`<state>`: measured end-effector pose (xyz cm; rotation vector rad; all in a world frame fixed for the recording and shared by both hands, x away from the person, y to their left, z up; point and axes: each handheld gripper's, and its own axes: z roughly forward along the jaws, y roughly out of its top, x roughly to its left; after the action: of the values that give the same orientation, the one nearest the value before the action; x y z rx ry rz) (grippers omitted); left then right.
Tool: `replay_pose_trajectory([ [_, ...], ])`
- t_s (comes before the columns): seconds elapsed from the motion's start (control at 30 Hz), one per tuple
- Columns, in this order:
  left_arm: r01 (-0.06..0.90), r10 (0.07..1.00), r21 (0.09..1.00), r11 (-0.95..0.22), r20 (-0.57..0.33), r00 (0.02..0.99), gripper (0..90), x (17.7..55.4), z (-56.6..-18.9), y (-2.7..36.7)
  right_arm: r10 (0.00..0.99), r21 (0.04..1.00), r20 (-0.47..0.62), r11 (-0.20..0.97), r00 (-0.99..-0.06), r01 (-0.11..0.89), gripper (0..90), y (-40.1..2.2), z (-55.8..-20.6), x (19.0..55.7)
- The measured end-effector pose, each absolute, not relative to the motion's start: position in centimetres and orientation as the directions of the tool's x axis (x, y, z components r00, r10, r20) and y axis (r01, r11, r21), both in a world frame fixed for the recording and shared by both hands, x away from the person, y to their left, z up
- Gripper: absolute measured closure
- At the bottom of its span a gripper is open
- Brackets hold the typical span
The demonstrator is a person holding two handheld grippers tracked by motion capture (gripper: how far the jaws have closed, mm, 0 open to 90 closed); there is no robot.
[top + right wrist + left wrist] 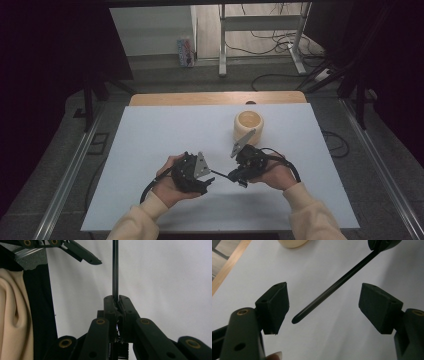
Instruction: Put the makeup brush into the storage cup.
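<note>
The right gripper (117, 302) is clamped tight on one end of a thin black rod (334, 286), which juts from its jaws toward the left gripper (323, 306). This appears to be a hand-over or a two-handed grasp: the rod is presented level above the table (150, 145) so that its free end reaches between the other tool's jaws. The left gripper stands wide, its pads (275, 302) clear of the rod on both sides; nothing is pressed yet. Both tools sit over the table's near half, about midway between its left and right edges.

A cream bowl (248, 126) stands toward the far edge, right of centre, probably where the rod is to go; its contents cannot be made out from the high view.

Count: one rod, one bowl, two grippers.
</note>
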<state>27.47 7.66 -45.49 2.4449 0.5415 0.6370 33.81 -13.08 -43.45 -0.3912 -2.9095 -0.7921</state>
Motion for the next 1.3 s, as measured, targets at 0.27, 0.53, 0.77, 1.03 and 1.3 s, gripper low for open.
replay_pose_trajectory([
  [0.27, 0.211, 0.464, 0.575, -0.790, 0.337, 0.819, 29.2, 27.6, -45.7, 7.2, 0.209, 0.482, 0.175, 0.834, -0.962, 0.269, 85.7, -12.9, -43.5, 33.8],
  [0.53, 0.149, 0.390, 0.537, -0.831, 0.369, 0.844, 55.4, 27.4, -45.9, 6.7, 0.193, 0.482, 0.180, 0.837, -0.964, 0.258, 85.6, -12.5, -43.3, 33.4],
  [0.77, 0.091, 0.310, 0.481, -0.872, 0.398, 0.863, 71.7, 26.9, -46.1, 6.2, 0.186, 0.479, 0.171, 0.842, -0.967, 0.247, 85.6, -12.4, -43.0, 33.3],
  [1.03, 0.029, 0.220, 0.442, -0.896, 0.388, 0.895, 84.9, 26.3, -46.2, 6.1, 0.216, 0.523, 0.143, 0.812, -0.966, 0.259, 81.9, -12.7, -42.3, 33.3],
  [1.3, 0.045, 0.240, 0.472, -0.880, 0.361, 0.901, 85.1, 26.2, -46.0, 6.4, 0.333, 0.618, 0.064, 0.727, -0.941, 0.299, 60.6, -13.6, -41.0, 33.6],
])
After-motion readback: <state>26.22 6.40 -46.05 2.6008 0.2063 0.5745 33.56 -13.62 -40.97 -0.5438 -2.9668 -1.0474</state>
